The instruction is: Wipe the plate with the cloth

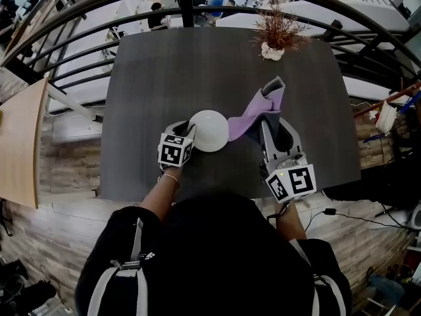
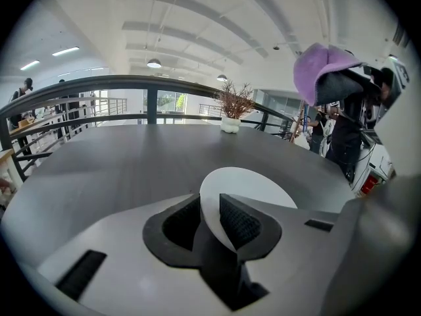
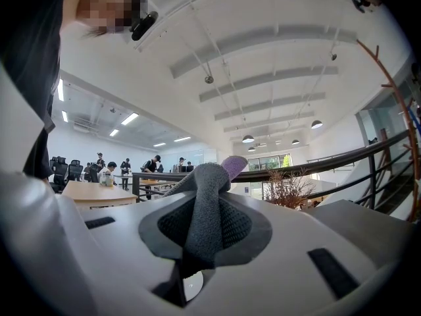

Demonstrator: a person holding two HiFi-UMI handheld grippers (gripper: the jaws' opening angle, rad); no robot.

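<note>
A potted dried plant (image 1: 279, 33) stands well beyond plate (image 1: 209, 130) and cloth (image 1: 258, 115)

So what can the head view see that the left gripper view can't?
Only the head view: the person's arms, the marker cubes on the left gripper and right gripper, and the whole table. Only the left gripper view: ceiling lamps, and the plate rim pinched between its jaws. Both: plate, purple cloth, dried plant, railing.
</note>
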